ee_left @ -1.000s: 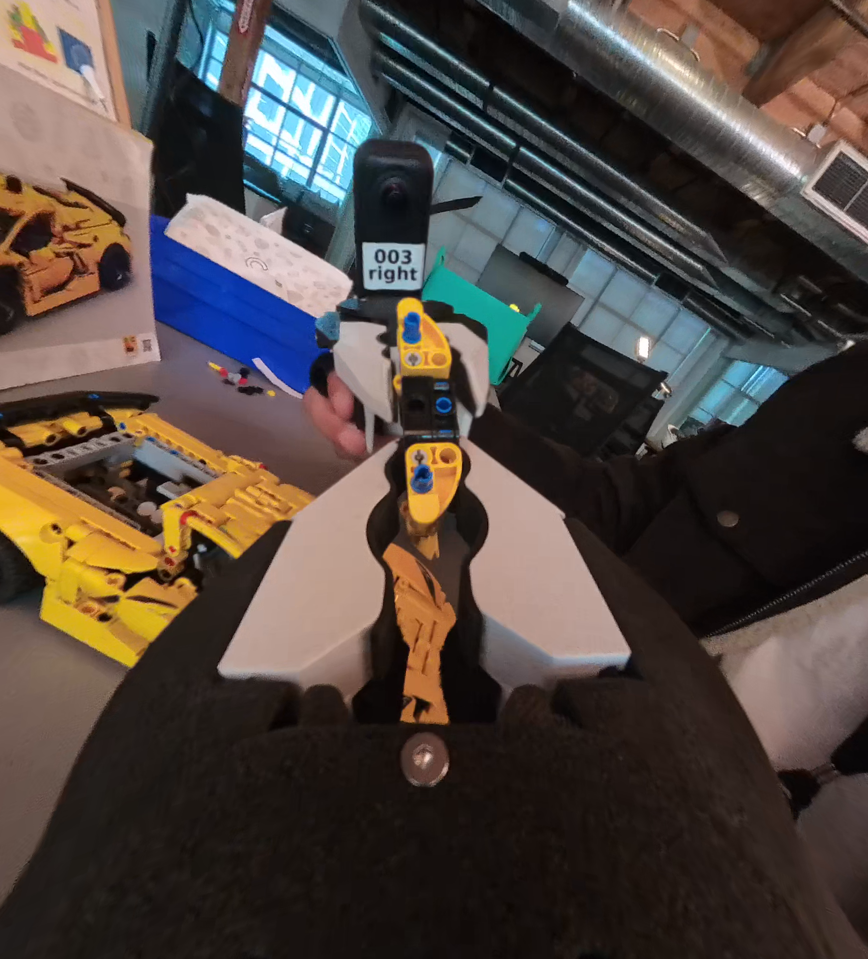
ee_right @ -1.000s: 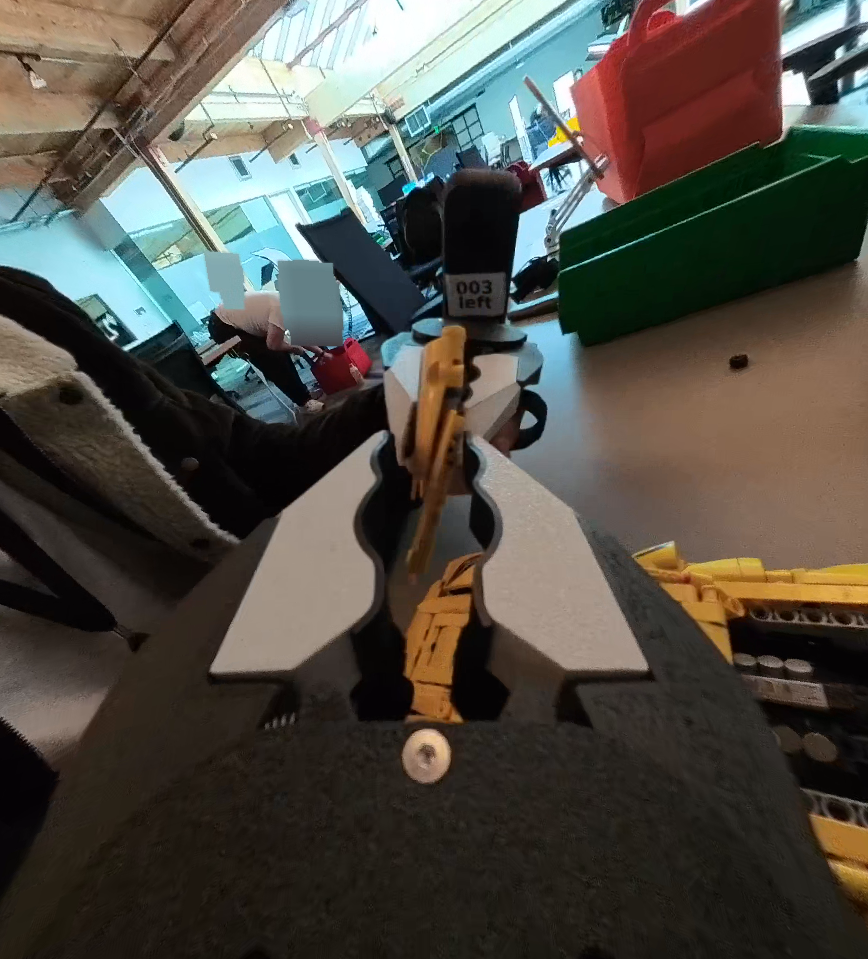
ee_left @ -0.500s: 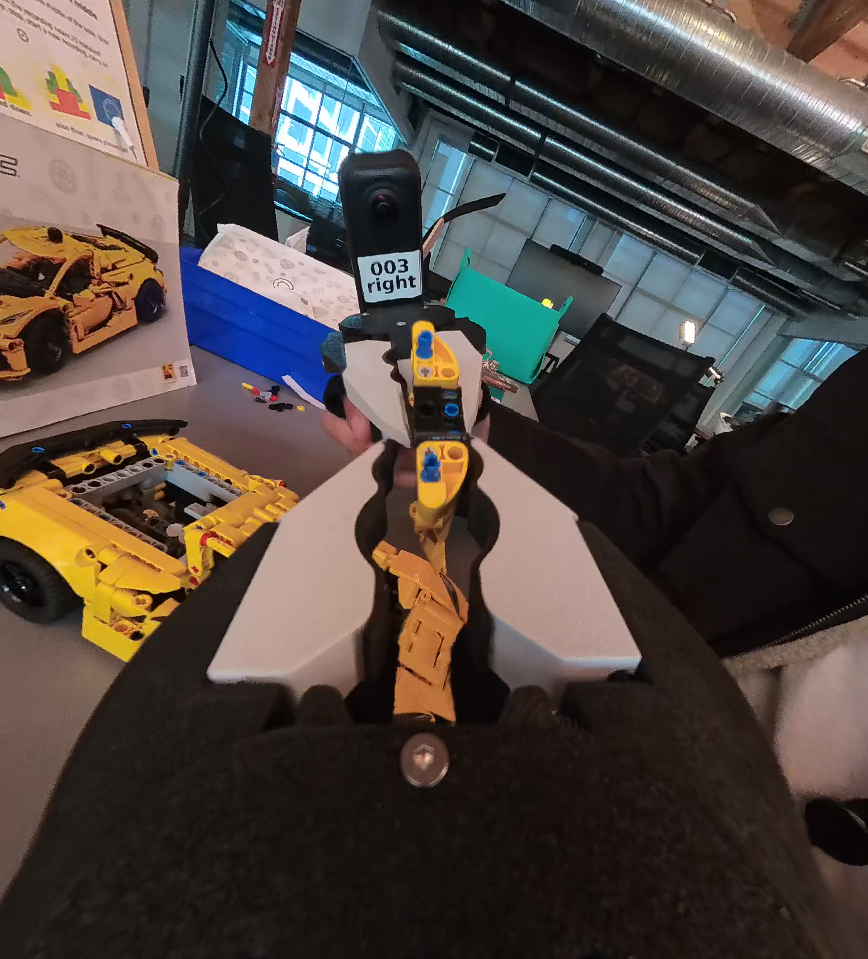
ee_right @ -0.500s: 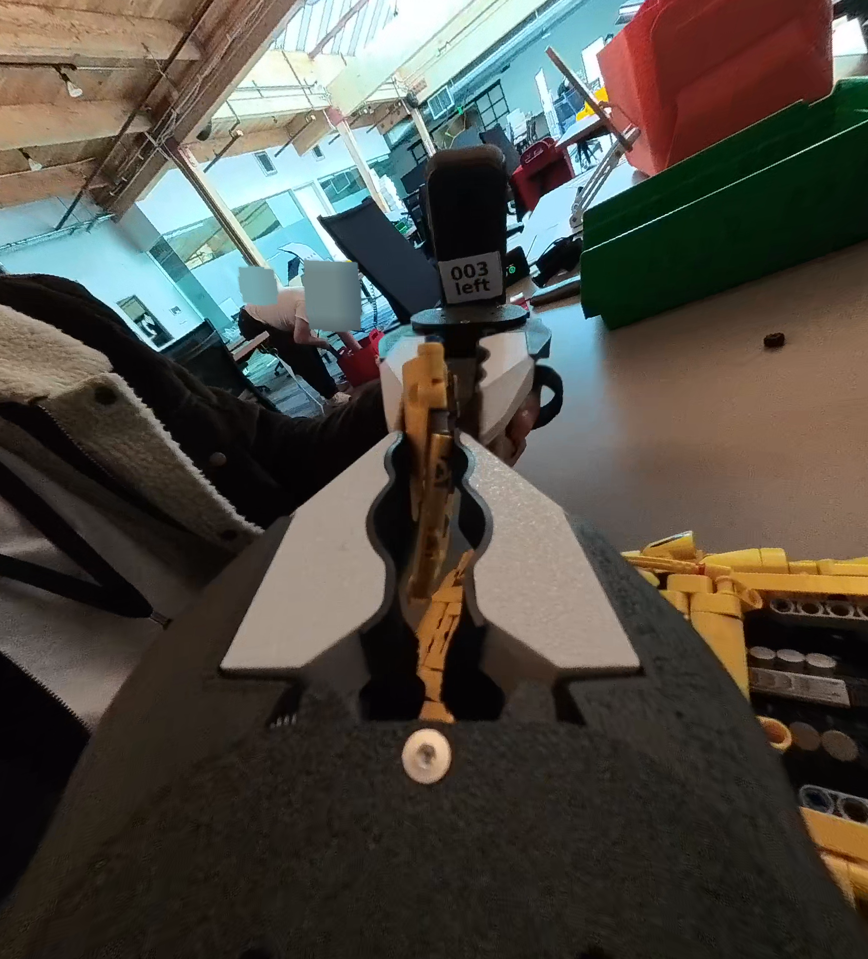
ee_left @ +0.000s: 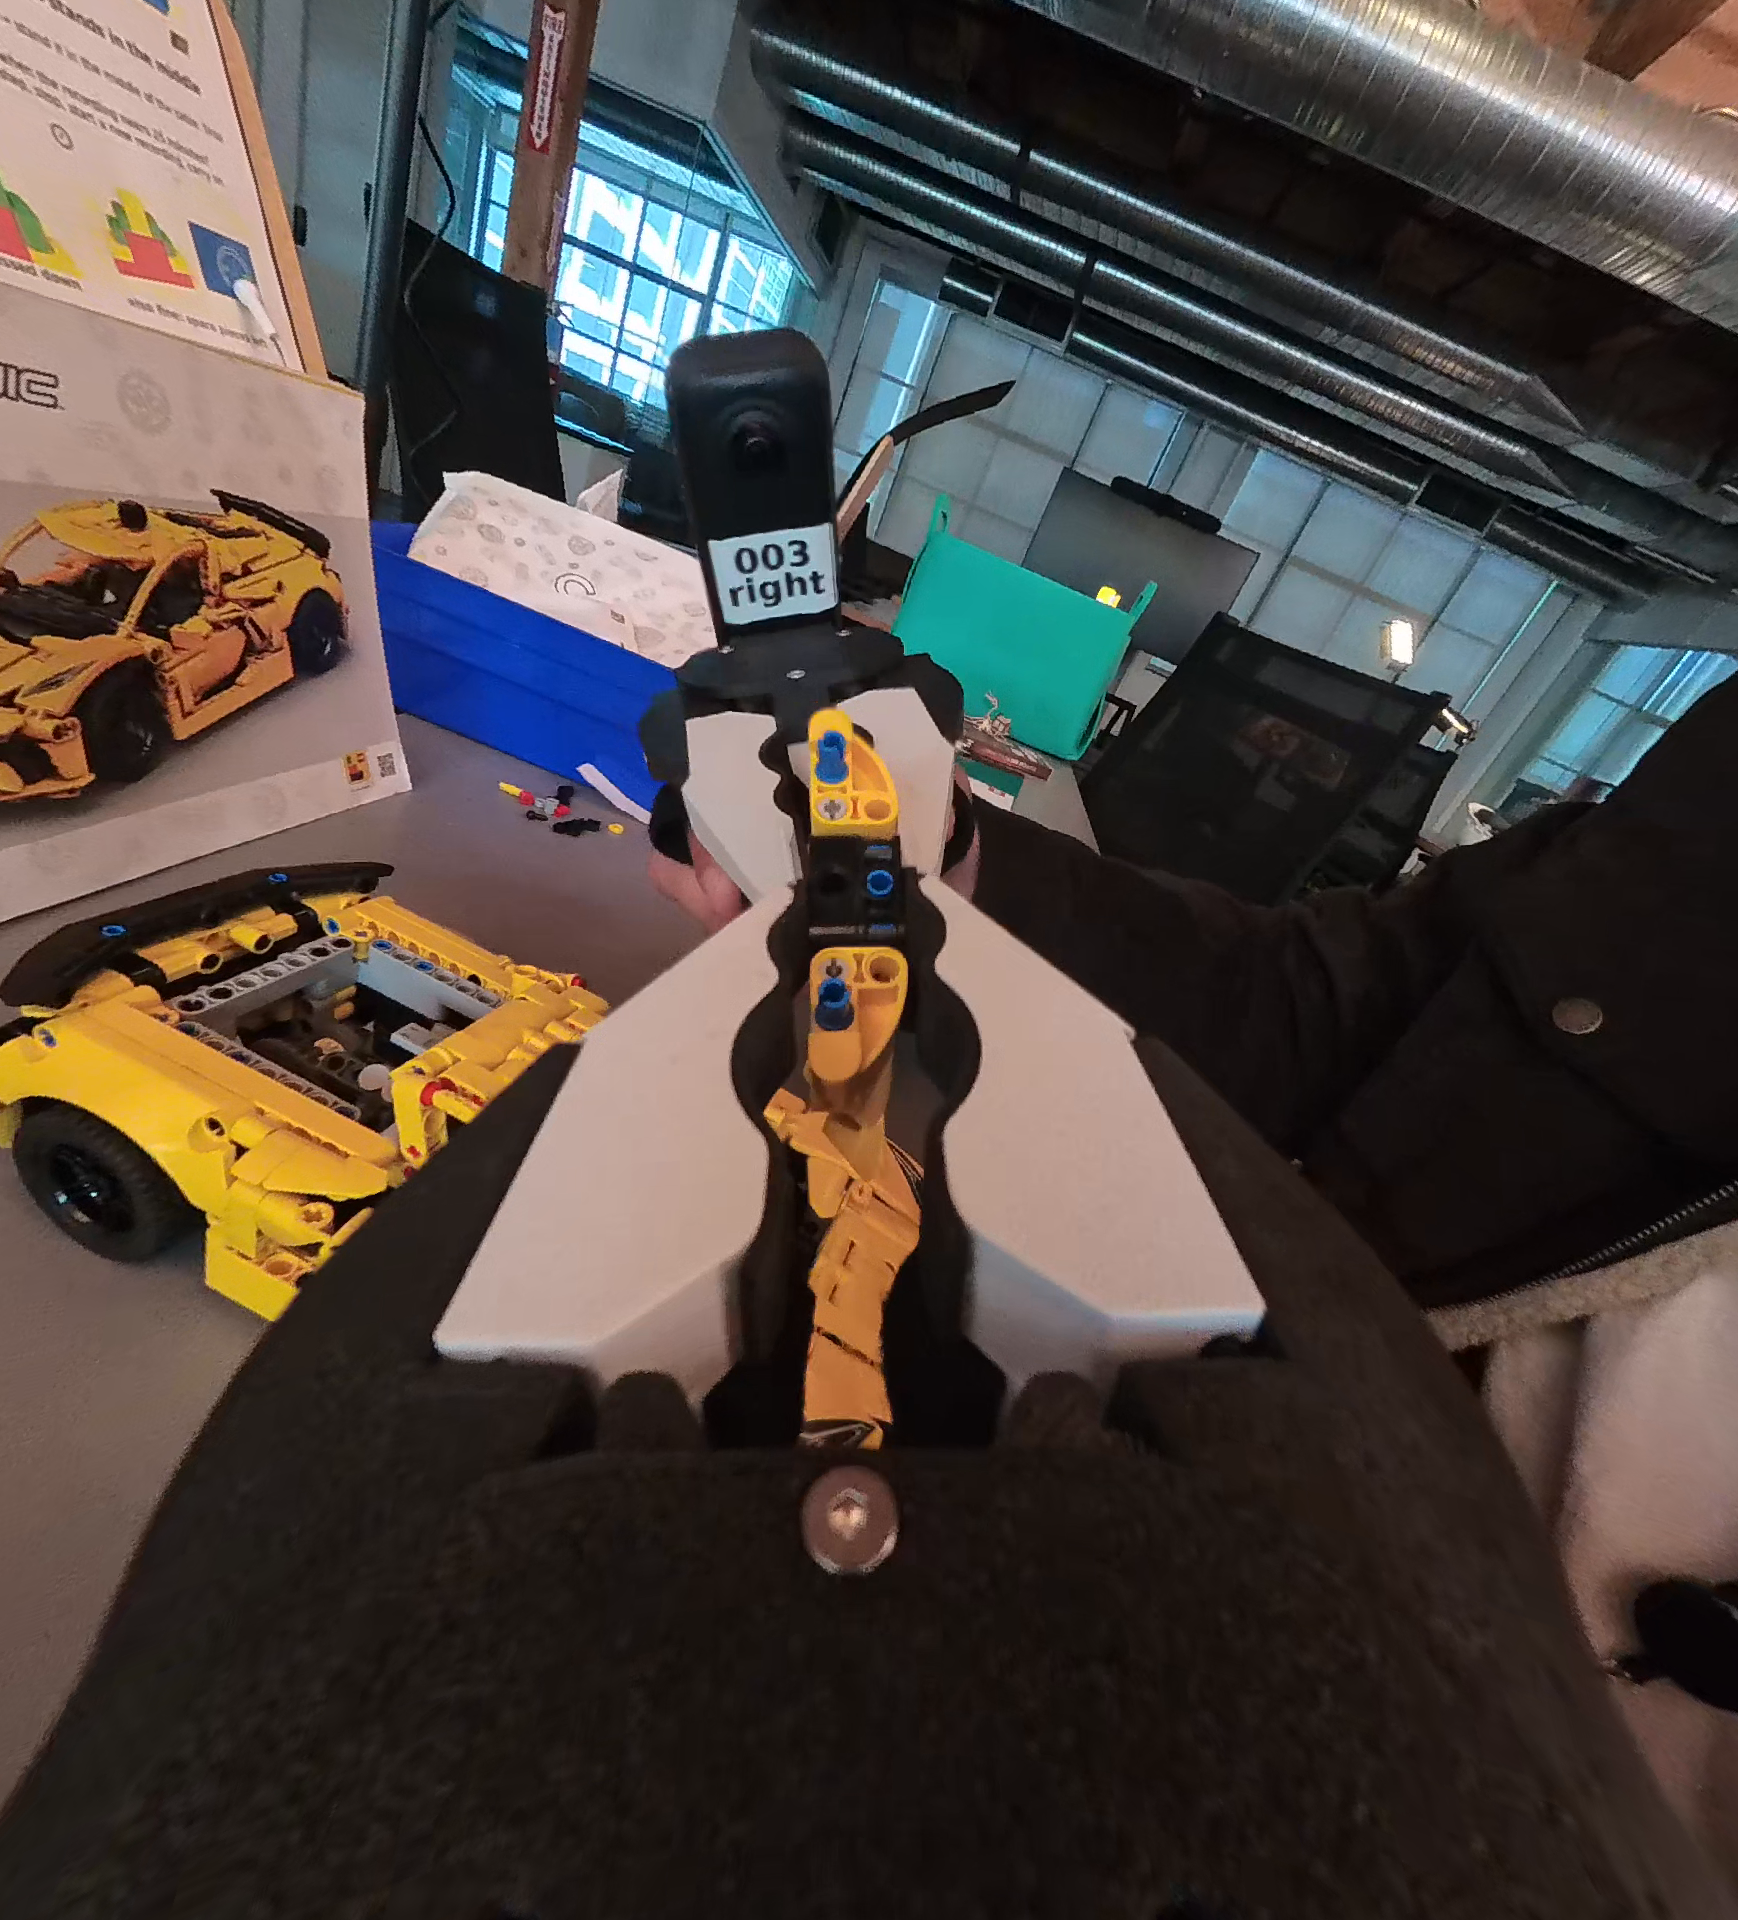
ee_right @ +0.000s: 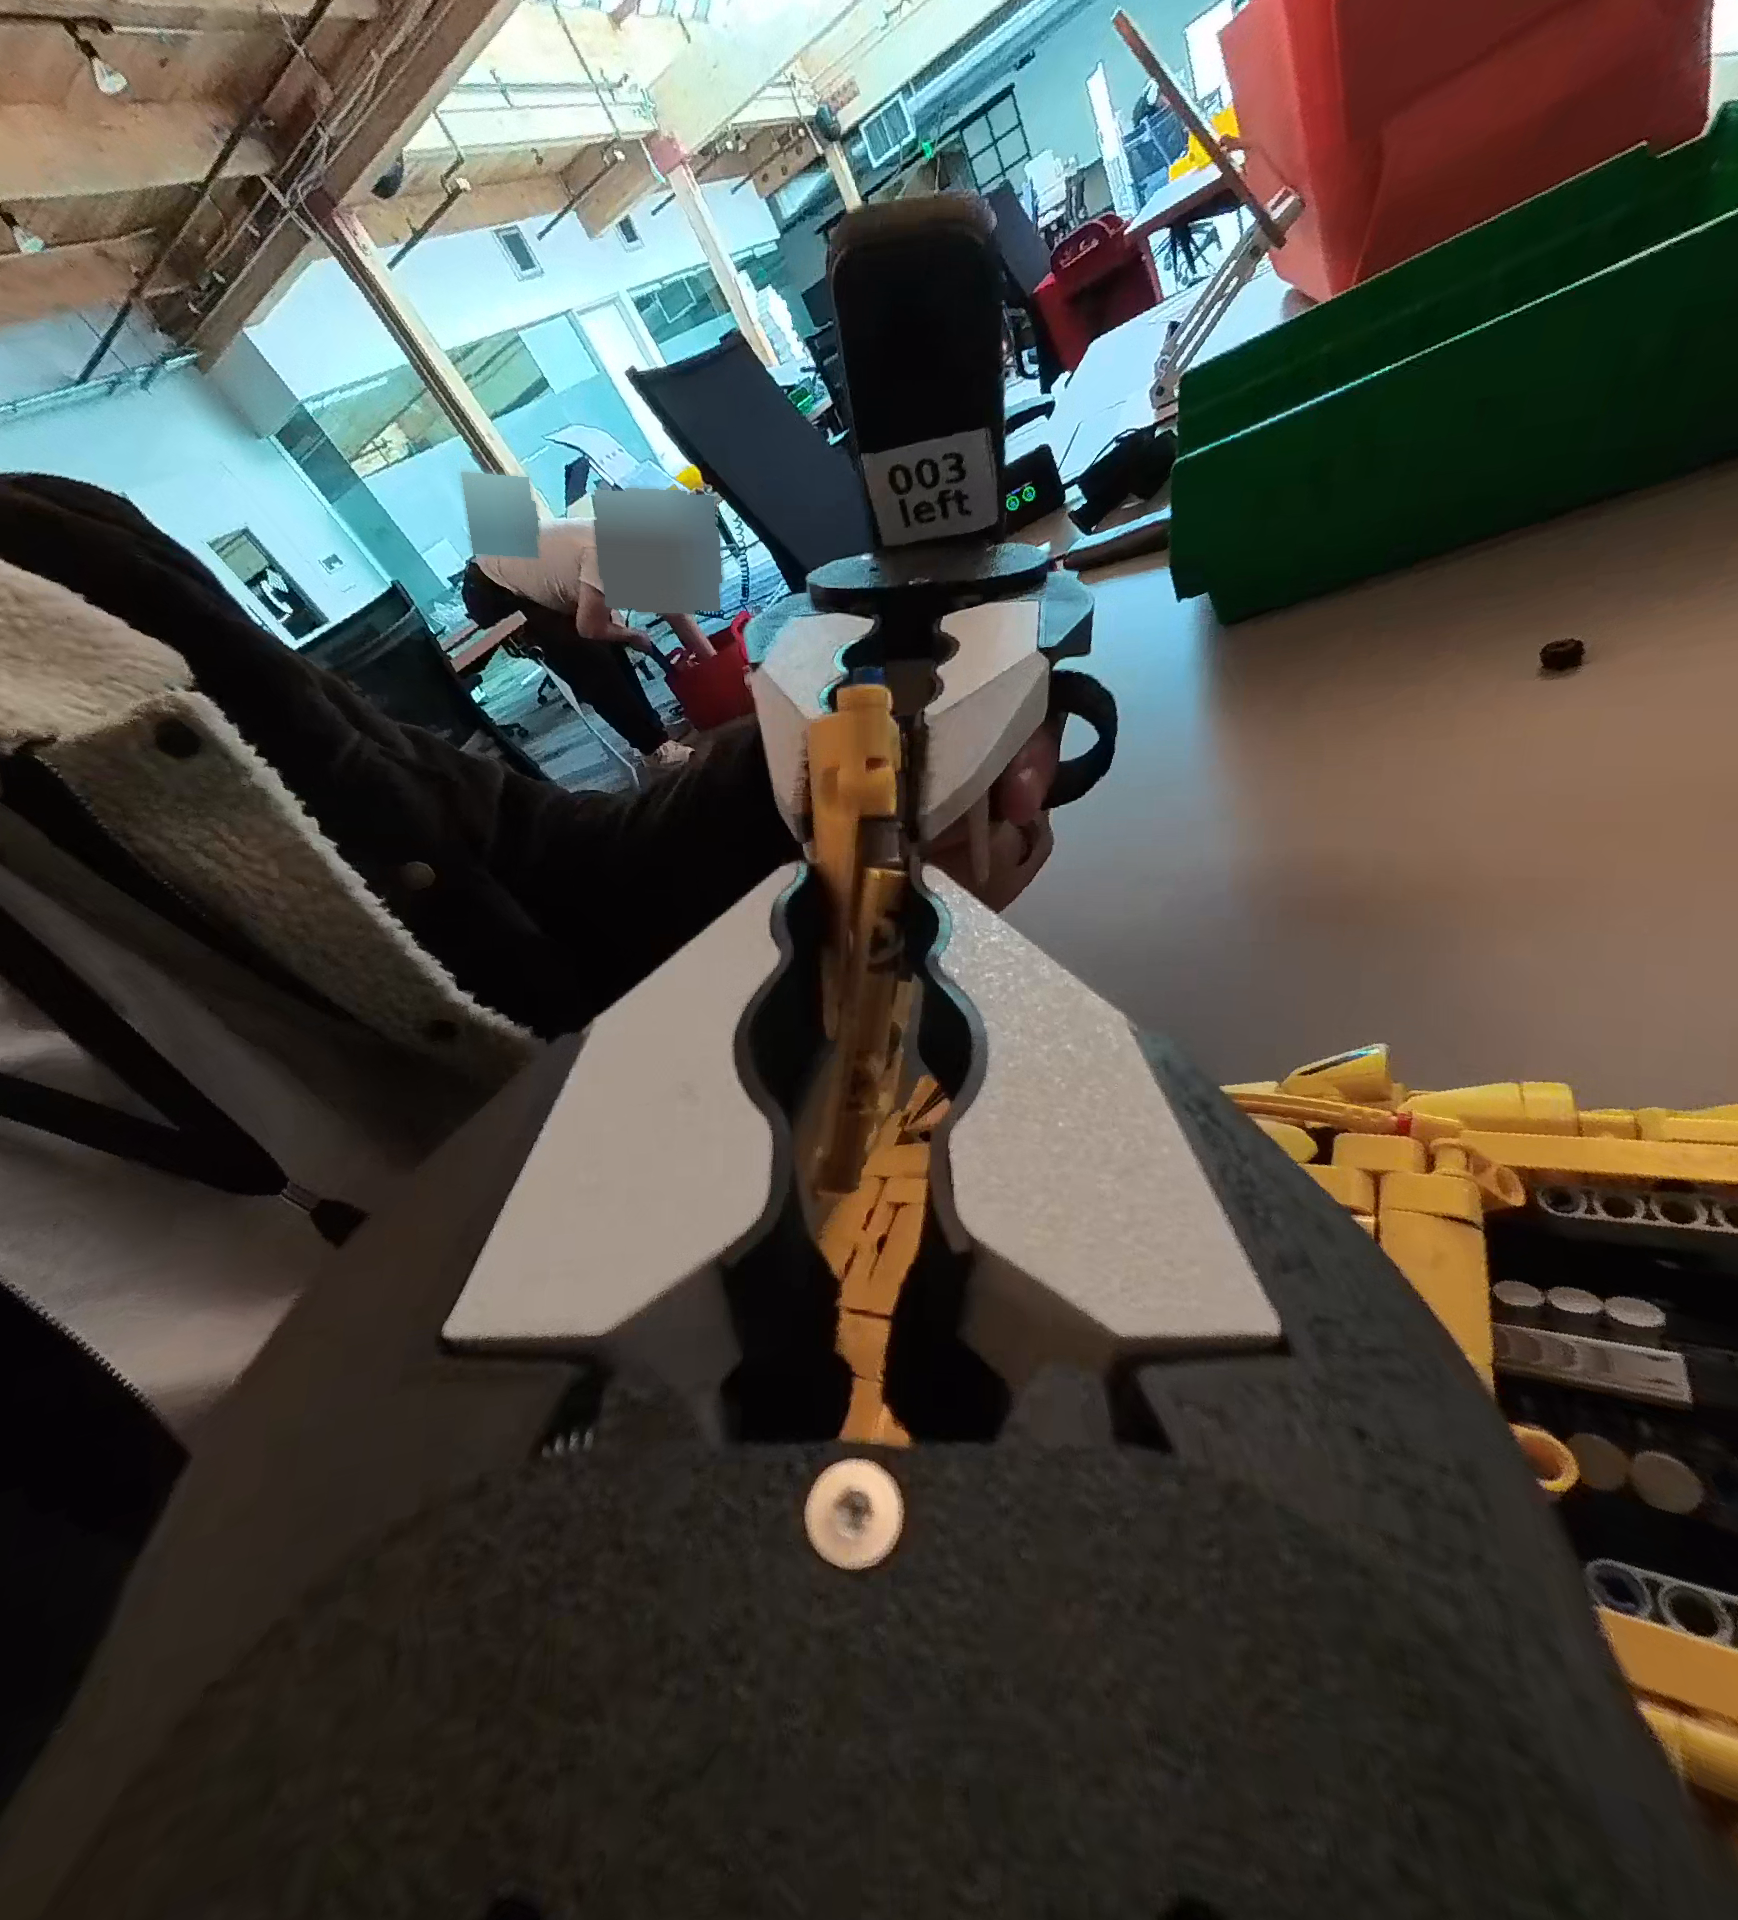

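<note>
Our left gripper (ee_left: 849, 997) and right gripper (ee_right: 870, 966) both clench one yellow-and-black brick-built plastic strip (ee_left: 849, 883) between them. The yellow brick-built model car (ee_left: 252, 1070) on the grey table (ee_left: 34, 1455) sits open-topped, unfinished.

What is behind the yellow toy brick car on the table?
Behind the yellow toy brick car stands a big picture board showing the same car, beside a blue plastic bin. The board hides whatever is behind it.

A grey table (ee_left: 34, 1455) bears a yellow brick car (ee_left: 252, 1081), blue bin (ee_left: 501, 665) and green bin (ee_right: 1467, 416).
</note>
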Demonstrator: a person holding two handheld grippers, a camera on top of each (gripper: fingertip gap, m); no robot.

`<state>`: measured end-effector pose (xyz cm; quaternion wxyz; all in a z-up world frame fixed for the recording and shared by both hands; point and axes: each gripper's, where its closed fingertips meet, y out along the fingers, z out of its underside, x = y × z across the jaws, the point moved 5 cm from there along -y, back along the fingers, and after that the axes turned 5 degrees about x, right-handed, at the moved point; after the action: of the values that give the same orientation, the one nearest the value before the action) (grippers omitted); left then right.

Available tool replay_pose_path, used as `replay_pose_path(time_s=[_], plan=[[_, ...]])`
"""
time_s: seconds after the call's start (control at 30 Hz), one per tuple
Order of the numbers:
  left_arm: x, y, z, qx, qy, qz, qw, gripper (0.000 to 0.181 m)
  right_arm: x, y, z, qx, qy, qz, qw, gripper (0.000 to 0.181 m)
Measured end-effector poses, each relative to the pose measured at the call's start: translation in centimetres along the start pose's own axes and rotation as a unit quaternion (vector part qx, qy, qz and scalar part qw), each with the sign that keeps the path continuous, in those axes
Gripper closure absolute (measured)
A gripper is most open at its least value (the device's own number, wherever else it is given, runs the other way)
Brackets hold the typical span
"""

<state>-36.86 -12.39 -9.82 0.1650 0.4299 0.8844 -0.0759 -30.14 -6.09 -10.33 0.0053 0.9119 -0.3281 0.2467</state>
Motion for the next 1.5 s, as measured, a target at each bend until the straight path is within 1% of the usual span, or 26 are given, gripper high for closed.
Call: replay_pose_path(time_s=[0.07,0.13,0.2,0.33,0.43,0.5,0.57,0.63,0.7,0.77,0.8,0.87,0.97,1.03,1.07,1.1,1.17,1.23,1.27,1.33,1.4,1.47,1.5], plan=[[-0.1,-0.1,-0.2,-0.007,0.002,0.001,1.0,0.166,0.1,0.1,-0.1,-0.005,0.0,-0.004,1.0,0.167],[-0.2,-0.3,-0.4,-0.024,-0.017,0.015,0.999,0.166,0.3,0.2,-0.3,-0.007,-0.002,-0.006,1.0,0.167],[-0.2,-0.4,-0.5,-0.029,-0.024,0.02,0.999,0.165,0.4,0.2,-0.3,-0.005,-0.004,-0.003,1.0,0.167],[0.2,-0.4,-0.3,-0.028,-0.038,0.022,0.999,0.165,0.1,0.3,-0.3,-0.01,0.018,-0.002,1.0,0.167],[0.5,-0.4,0.0,-0.016,-0.039,0.008,0.999,0.165,-0.3,0.4,0.1,-0.004,0.015,0.024,1.0,0.164],[0.7,-0.3,0.0,-0.025,-0.067,0.028,0.997,0.165,-0.2,0.2,0.0,0.001,0.019,0.016,1.0,0.167],[0.7,-0.3,-0.1,-0.034,-0.07,0.031,0.996,0.163,-0.2,-0.4,-0.9,-0.037,0.018,0.01,0.999,0.167],[0.9,-0.5,-0.2,-0.041,-0.06,0.014,0.997,0.157,-0.2,-1.3,-1.7,-0.081,0.039,-0.012,0.996,0.167],[0.7,-0.4,-0.3,-0.043,-0.056,0.015,0.997,0.156,-0.2,-1.5,-1.7,-0.085,0.042,-0.015,0.995,0.167],[0.4,-0.1,-0.3,-0.04,-0.045,0.017,0.998,0.158,-0.2,-1.1,-1.4,-0.077,0.039,-0.015,0.996,0.167],[0.3,-0.1,-0.3,-0.041,-0.032,0.007,0.999,0.163,-0.2,-0.9,-1.4,-0.078,0.035,-0.017,0.996,0.167],[0.3,-0.2,-0.5,-0.04,0.012,-0.035,0.999,0.166,-0.6,-0.8,-1.5,-0.086,0.025,0.003,0.996,0.166],[0.9,-0.3,-0.5,-0.01,0.108,-0.132,0.985,0.165,-1.7,-1.1,-1.3,-0.077,-0.011,0.096,0.992,0.158],[1.0,-0.2,-0.6,0.004,0.178,-0.195,0.965,0.165,-1.9,-1.4,-1.7,-0.085,-0.042,0.137,0.986,0.138],[1.0,-0.2,-0.6,0.012,0.211,-0.222,0.952,0.165,-1.7,-1.6,-2.0,-0.088,-0.073,0.163,0.98,0.131],[1.1,-0.2,-0.6,0.022,0.233,-0.244,0.941,0.166,-1.6,-1.8,-2.3,-0.08,-0.124,0.208,0.967,0.13],[1.4,-0.3,-0.4,0.038,0.256,-0.272,0.927,0.166,-0.9,-2.0,-2.7,-0.052,-0.245,0.3,0.92,0.13],[1.6,-0.3,-0.4,0.051,0.283,-0.295,0.911,0.166,0.5,-2.0,-3.2,-0.048,-0.331,0.367,0.868,0.131],[1.7,-0.3,-0.3,0.059,0.302,-0.303,0.902,0.165,1.2,-1.7,-3.2,-0.033,-0.367,0.382,0.848,0.131],[1.6,0.0,0.0,0.076,0.342,-0.314,0.882,0.165,1.6,-0.6,-2.6,0.036,-0.41,0.399,0.819,0.125],[1.4,0.4,0.4,0.096,0.391,-0.314,0.86,0.165,1.5,0.0,-1.7,0.107,-0.444,0.416,0.786,0.124],[1.2,0.8,1.0,0.123,0.441,-0.307,0.834,0.165,1.3,0.0,-1.0,0.168,-0.471,0.437,0.747,0.124],[1.1,1.0,1.4,0.139,0.463,-0.302,0.822,0.166,1.3,0.0,-0.6,0.198,-0.476,0.441,0.734,0.125]])
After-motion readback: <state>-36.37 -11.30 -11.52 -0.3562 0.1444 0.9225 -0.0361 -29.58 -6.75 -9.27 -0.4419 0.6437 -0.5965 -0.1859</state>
